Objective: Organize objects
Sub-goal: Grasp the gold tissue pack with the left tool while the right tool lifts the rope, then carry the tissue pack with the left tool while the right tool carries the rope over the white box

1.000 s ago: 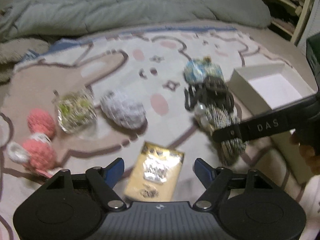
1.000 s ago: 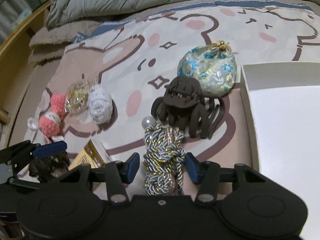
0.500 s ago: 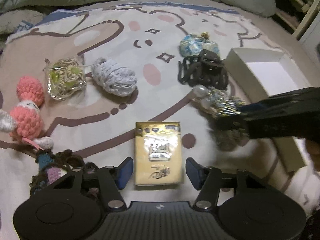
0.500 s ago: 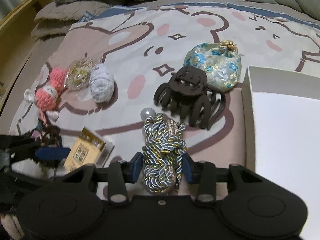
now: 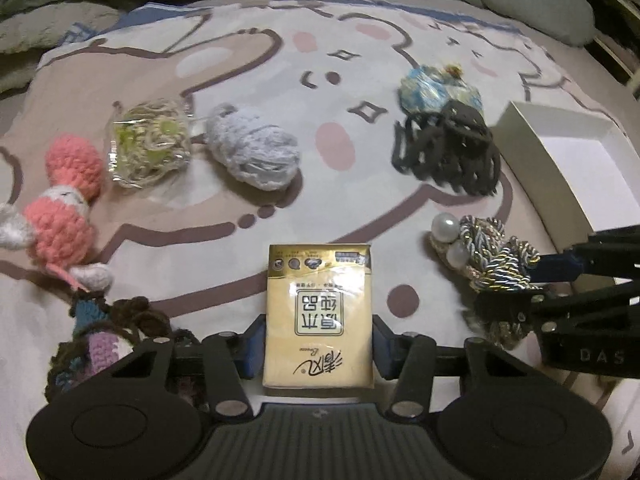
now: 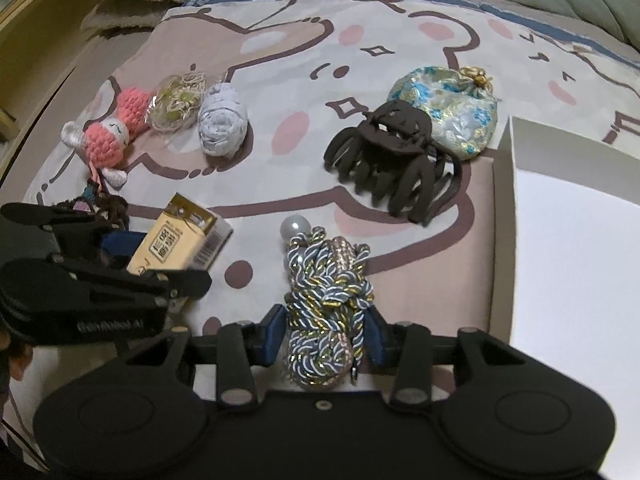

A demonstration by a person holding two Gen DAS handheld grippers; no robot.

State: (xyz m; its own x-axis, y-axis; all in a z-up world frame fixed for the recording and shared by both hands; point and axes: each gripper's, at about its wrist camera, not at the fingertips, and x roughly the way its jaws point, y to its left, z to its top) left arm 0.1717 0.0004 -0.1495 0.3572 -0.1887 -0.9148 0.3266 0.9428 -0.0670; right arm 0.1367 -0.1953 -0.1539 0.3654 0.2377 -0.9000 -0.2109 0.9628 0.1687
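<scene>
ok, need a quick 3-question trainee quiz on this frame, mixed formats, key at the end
1. True or false: the white box already holds the brown claw clip.
2. What sits between the pads of the right hand-held gripper? A) braided cord hair tie with pearls B) gold tissue pack C) pink crochet doll
3. Fill in: the left hand-held gripper has its jaws closing around the ____.

Key: 1 false, the box is empty and the clip lies on the bedspread beside the floral pouch. 2 A. 3 gold tissue pack.
</scene>
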